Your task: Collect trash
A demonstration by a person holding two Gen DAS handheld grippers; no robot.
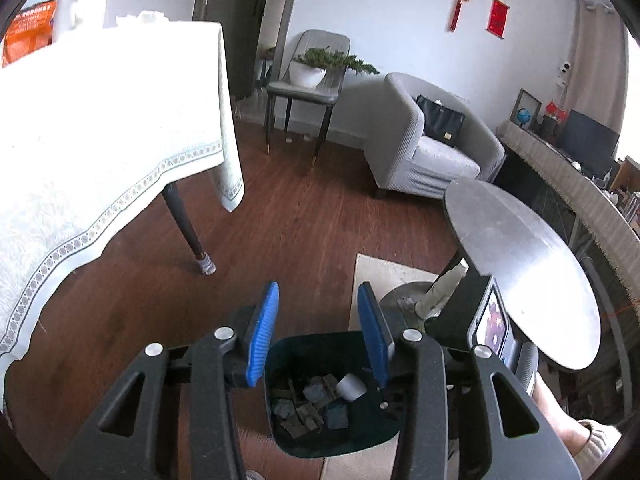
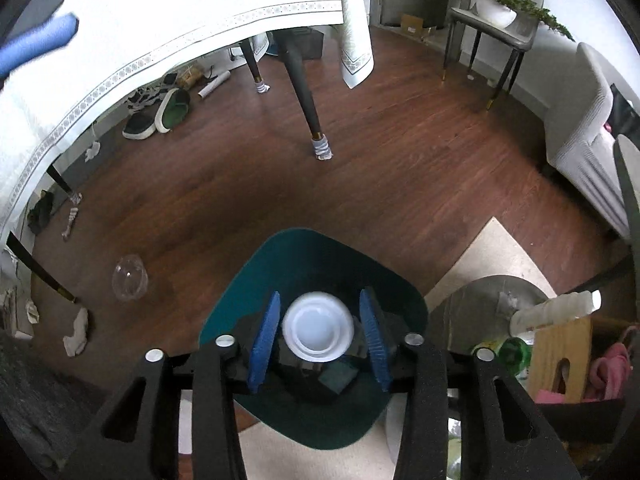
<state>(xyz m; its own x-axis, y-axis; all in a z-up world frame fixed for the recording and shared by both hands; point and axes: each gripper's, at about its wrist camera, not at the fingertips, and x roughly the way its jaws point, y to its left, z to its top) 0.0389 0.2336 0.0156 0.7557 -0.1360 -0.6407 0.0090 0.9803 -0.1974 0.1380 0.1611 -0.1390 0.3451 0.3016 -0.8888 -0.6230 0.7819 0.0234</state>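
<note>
A dark green trash bin stands on the wooden floor; it also shows in the left wrist view, holding several dark crumpled pieces and a white cup. My right gripper hovers over the bin with its jaws open; a white paper cup sits between the blue pads without clear contact, seemingly dropping into the bin. My left gripper is open and empty above the bin. A clear plastic dome lid lies on the floor to the left.
A table with a white cloth and dark legs stands left. A round grey side table, grey armchair and chair with a plant are right. Shoes, socks and clutter lie under the table. A beige rug lies near the bin.
</note>
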